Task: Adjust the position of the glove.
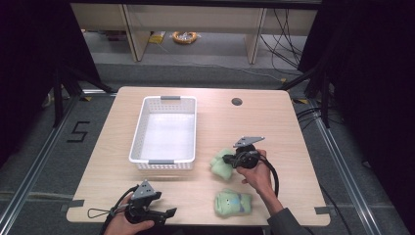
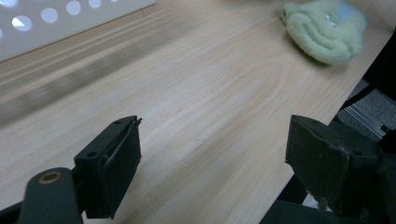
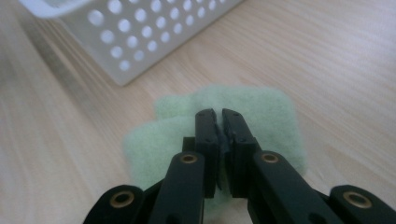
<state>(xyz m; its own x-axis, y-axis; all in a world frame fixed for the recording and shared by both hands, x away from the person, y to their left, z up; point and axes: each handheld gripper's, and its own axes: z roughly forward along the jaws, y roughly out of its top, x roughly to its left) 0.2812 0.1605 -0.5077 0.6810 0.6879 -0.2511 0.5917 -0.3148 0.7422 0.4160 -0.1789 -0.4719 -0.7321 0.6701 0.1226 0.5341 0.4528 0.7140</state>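
A pale green fluffy cloth [image 1: 219, 165] lies on the table right of the white basket [image 1: 138, 132]. My right gripper [image 1: 229, 160] points left into its right side. In the right gripper view the jaws [image 3: 218, 116] stand pressed together down on the green cloth [image 3: 154, 144]; the fold between the pads is mostly hidden. A second green fluffy piece with blue patches [image 1: 233, 203] lies near the front edge. My left gripper [image 1: 171, 213] rests at the front left, open, with bare wood between its fingers [image 2: 116, 163]. That patched piece [image 2: 327, 32] sits far ahead of it.
The perforated basket [image 3: 140, 42] has nothing in it and stands just beyond the cloth. Its wall [image 2: 56, 18] also borders the left gripper's area. A round cable hole [image 1: 237, 102] sits at the table's back. The table edge [image 1: 195, 223] runs close under both hands.
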